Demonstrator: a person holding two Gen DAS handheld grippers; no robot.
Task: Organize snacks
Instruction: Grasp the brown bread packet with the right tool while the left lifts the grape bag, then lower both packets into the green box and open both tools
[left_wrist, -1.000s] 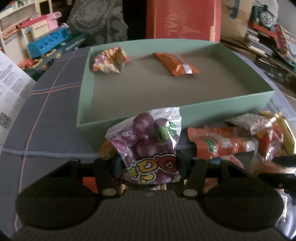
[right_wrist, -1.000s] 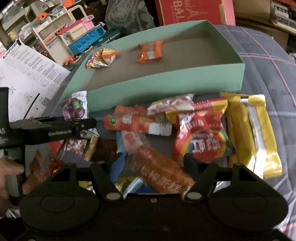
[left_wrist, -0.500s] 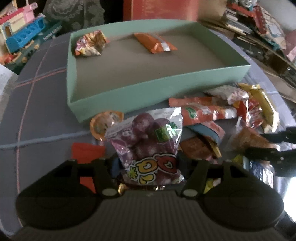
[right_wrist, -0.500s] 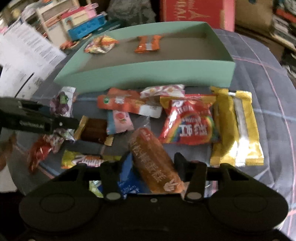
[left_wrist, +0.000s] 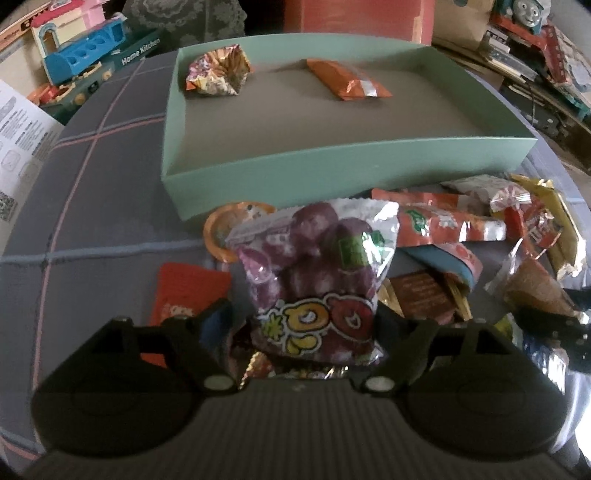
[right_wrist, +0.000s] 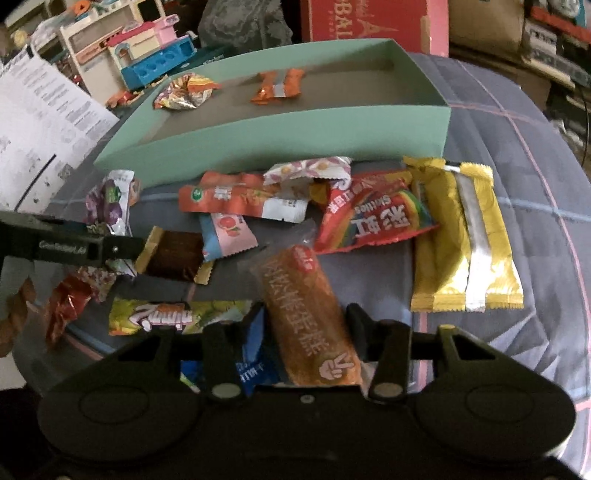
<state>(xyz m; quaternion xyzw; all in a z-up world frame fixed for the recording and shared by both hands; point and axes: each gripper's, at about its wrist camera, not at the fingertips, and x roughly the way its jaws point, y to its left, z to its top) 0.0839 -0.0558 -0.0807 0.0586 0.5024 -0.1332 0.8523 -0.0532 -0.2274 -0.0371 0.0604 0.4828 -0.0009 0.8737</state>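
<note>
Left wrist view, left tool (left_wrist: 314, 325) clamped on grape packet (left_wrist: 317, 273), right tool (right_wrist: 306, 328) clamped on cake bar (right_wrist: 310, 317), plaid cloth (left_wrist: 92, 221).

Your two wrist views look forward, low and close over the snack pile (right_wrist: 295, 221). Both share the green box (left_wrist: 332, 166) beyond.

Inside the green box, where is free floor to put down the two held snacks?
The green box is mostly bare: the whole near half and right end. Only the crumpled wrapper and orange packet lie along its far wall. Crowded: the snack pile before the near wall.
</note>
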